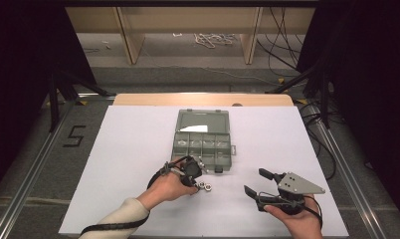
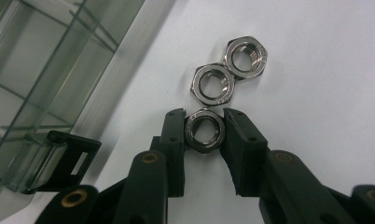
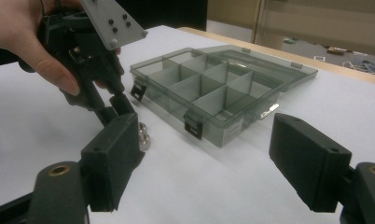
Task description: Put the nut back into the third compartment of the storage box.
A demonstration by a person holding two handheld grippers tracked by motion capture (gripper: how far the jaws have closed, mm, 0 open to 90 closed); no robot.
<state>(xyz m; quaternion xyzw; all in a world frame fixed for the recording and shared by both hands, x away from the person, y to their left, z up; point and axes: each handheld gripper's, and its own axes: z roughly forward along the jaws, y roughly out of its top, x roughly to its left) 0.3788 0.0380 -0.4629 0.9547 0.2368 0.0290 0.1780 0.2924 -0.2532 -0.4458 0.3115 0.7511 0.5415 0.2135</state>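
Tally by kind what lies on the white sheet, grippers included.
Hex nuts: 3, one between the left gripper's jaws, two loose on the sheet
Compartment box: 1, lid open
Grippers: 2, left gripper, right gripper
Total: 6

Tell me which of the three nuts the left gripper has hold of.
The end nut of the row, nearest the camera: the left gripper has its jaws closed on its sides. The middle nut touches it; the far nut lies beyond, both free.
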